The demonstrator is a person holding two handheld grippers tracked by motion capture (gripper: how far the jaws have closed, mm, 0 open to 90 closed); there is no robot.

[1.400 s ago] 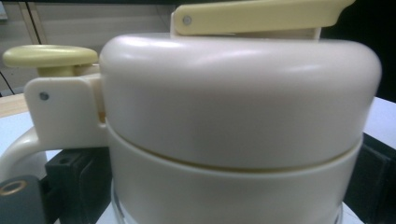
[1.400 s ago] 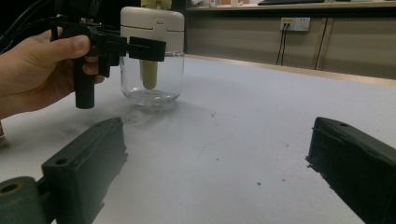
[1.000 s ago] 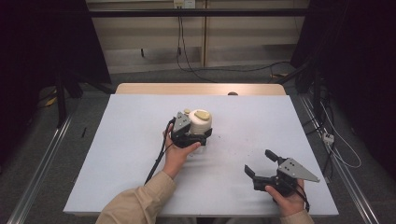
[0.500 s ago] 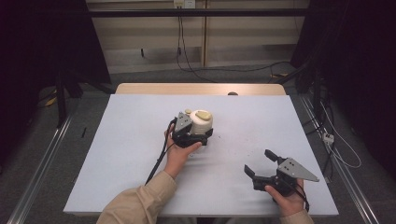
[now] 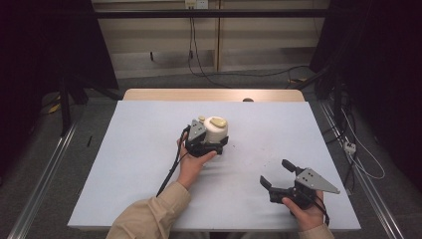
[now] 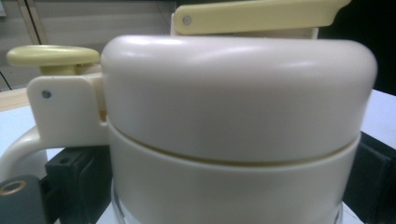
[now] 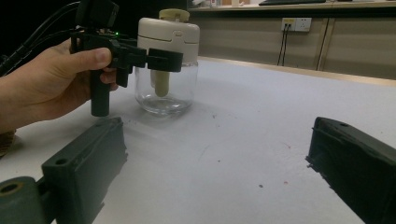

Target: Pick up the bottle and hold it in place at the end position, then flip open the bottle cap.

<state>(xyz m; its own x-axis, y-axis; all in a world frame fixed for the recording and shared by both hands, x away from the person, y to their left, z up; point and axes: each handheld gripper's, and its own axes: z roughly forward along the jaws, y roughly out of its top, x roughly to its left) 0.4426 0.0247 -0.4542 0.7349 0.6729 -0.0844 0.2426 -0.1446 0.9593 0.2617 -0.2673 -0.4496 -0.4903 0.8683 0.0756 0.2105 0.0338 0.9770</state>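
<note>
A glass jar point(image 5: 217, 128) with a cream lid and a pale yellow lever on top stands upright near the middle of the white table point(image 5: 124, 164). My left gripper point(image 5: 217, 140) is shut on the jar just under the lid, one jaw on each side. In the left gripper view the jar point(image 6: 233, 116) sits close up between the jaws of the left gripper point(image 6: 224, 186). My right gripper point(image 5: 274, 172) rests open near the table's front right, nothing between its fingers. From the right gripper view point(image 7: 219, 135) the jar point(image 7: 167, 70) stands ahead to the left, held by the hand.
A wooden strip point(image 5: 214, 94) borders the table's far edge. Cables point(image 5: 199, 59) run along the floor behind it. Metal rails point(image 5: 40, 174) flank the table on both sides. Small dark specks point(image 5: 271, 162) dot the surface near the right gripper.
</note>
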